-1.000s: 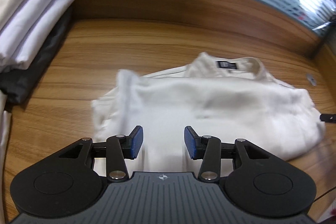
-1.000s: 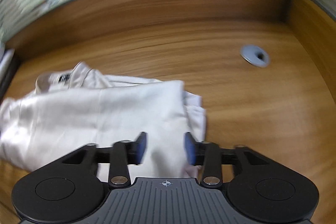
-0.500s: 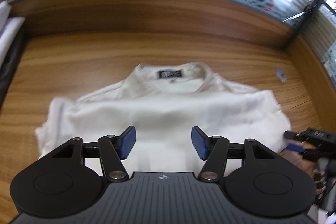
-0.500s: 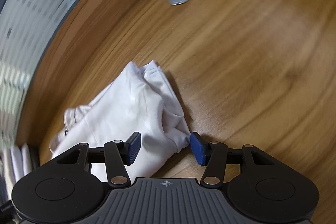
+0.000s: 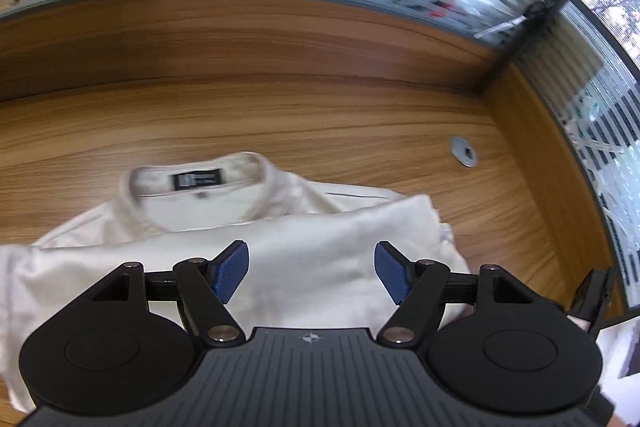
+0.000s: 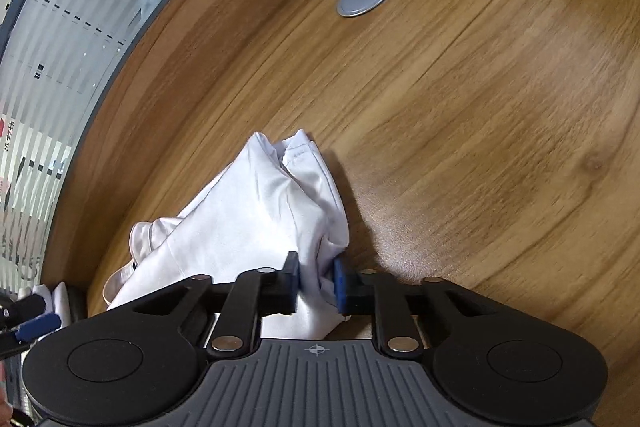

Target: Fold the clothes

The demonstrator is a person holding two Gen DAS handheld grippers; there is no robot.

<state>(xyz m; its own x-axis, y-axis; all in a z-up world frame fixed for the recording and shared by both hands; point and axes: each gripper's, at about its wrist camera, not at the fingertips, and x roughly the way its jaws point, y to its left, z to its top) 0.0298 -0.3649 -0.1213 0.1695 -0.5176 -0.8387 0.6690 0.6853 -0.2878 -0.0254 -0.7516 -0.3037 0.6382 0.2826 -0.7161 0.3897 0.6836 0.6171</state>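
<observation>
Now closing on the bunched side edge of the half-folded cream cotton shirt lying on the wood-grain desk: right hand-held gripper, wider earlier; left hand-held gripper empty above, opening wider than before.

Both wrist views look steeply down, close over the same white shirt and wooden desk.

Nothing legible: the dark neck label inside the shirt collar (ahead of the left gripper) is too blurred
</observation>
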